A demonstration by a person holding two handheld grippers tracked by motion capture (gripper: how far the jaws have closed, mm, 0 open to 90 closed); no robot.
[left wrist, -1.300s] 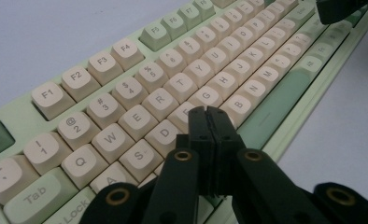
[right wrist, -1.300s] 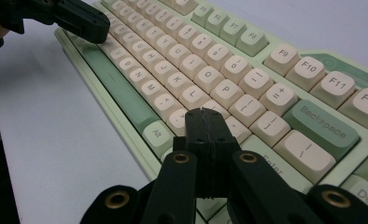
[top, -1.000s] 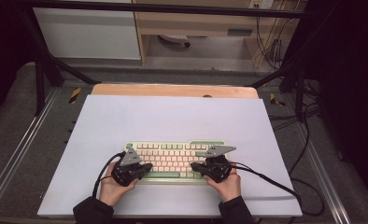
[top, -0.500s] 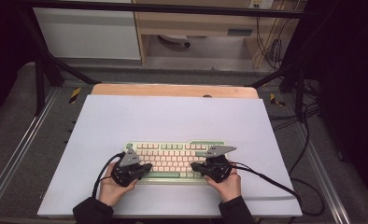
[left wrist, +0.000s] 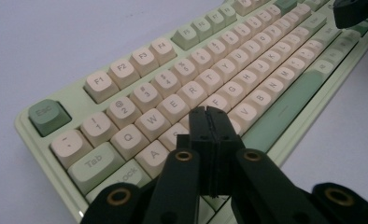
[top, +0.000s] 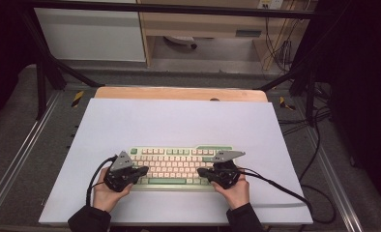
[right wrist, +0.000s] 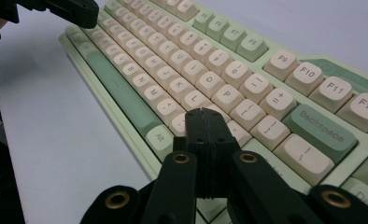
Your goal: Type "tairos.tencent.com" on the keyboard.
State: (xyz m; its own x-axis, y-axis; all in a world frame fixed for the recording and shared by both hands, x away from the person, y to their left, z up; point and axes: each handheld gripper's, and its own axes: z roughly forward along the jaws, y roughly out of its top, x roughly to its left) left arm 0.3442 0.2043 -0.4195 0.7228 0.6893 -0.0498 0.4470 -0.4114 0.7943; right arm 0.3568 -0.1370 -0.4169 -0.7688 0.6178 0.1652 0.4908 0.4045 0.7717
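Note:
A pale green keyboard [top: 179, 164] with cream keys lies near the front of a white mat [top: 179, 125]. My left gripper [top: 142, 170] hovers over its left end, jaws pressed together with nothing between them; in the left gripper view its tips [left wrist: 209, 114] sit above the keyboard [left wrist: 182, 88] around the S and D keys. My right gripper [top: 201, 172] is over the right end, also shut and empty; in the right gripper view its tips [right wrist: 205, 116] sit just above the keyboard [right wrist: 210, 70] near the right-hand punctuation keys. Each view shows the other gripper far off.
The mat lies on a wooden table [top: 179, 93] whose far edge shows. Black cables [top: 295, 193] trail off to the right from the right gripper. Metal frame rails [top: 14, 159] run along both sides. Wide bare mat lies beyond the keyboard.

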